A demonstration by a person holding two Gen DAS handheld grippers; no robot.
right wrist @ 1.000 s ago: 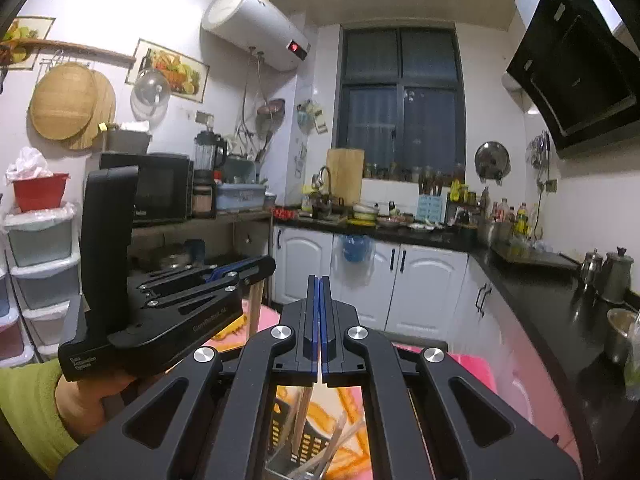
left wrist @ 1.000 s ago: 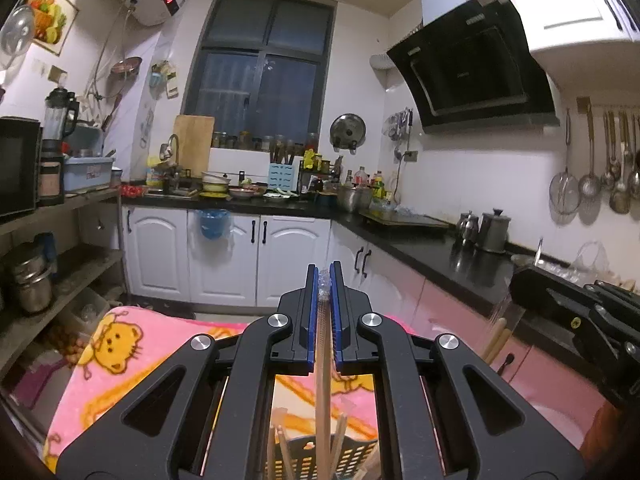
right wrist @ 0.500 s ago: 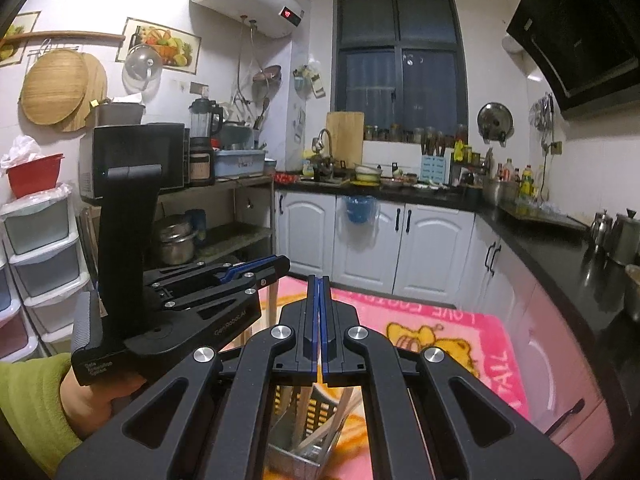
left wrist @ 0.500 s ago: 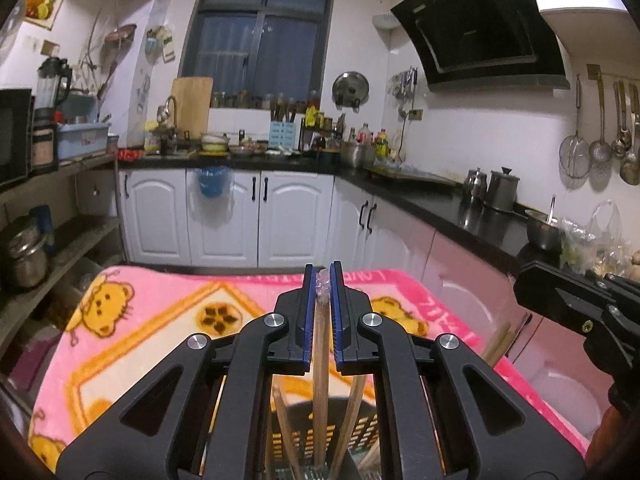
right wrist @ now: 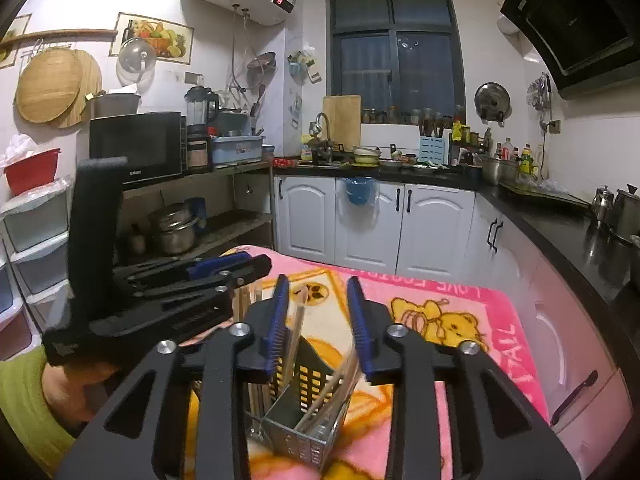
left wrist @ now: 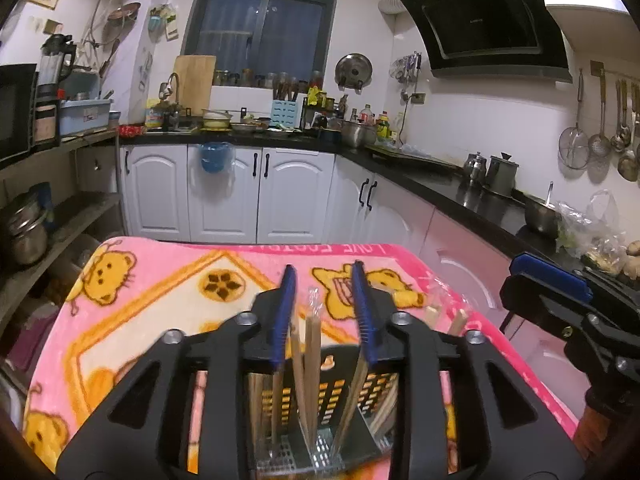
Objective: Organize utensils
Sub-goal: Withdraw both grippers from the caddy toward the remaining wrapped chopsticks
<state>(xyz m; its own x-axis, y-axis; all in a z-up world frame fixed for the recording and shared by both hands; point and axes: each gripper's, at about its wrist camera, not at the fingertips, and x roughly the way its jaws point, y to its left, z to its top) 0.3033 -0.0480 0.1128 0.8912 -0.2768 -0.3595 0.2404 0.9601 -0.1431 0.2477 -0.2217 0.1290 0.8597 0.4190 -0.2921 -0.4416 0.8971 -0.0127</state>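
A black perforated utensil holder [left wrist: 320, 392] with a metal basket stands on the pink bear blanket [left wrist: 160, 320], holding several wooden chopsticks. My left gripper [left wrist: 323, 276] hangs just above it, jaws opening. A wrapped pair of chopsticks [left wrist: 313, 332] stands between its pads, touching neither, its lower end in the holder. My right gripper [right wrist: 317, 280] is over the same holder [right wrist: 308, 376], jaws also opening. A wrapped chopstick pair [right wrist: 299, 316] leans free near its left pad. The left gripper [right wrist: 252, 266] shows side-on in the right wrist view, and the right gripper [left wrist: 552, 292] at the right edge of the left wrist view.
A hand in a green sleeve [right wrist: 28, 396] holds the left gripper. White cabinets [left wrist: 260, 192] and a black counter [left wrist: 460, 192] with kettles run behind and to the right. A shelf with pots [right wrist: 176, 228] stands left. Two loose chopstick ends [left wrist: 444, 316] lie by the holder.
Both grippers sank toward the holder. Their jaws, which were shut on chopsticks, have parted, and the chopsticks now stand loose in the holder.
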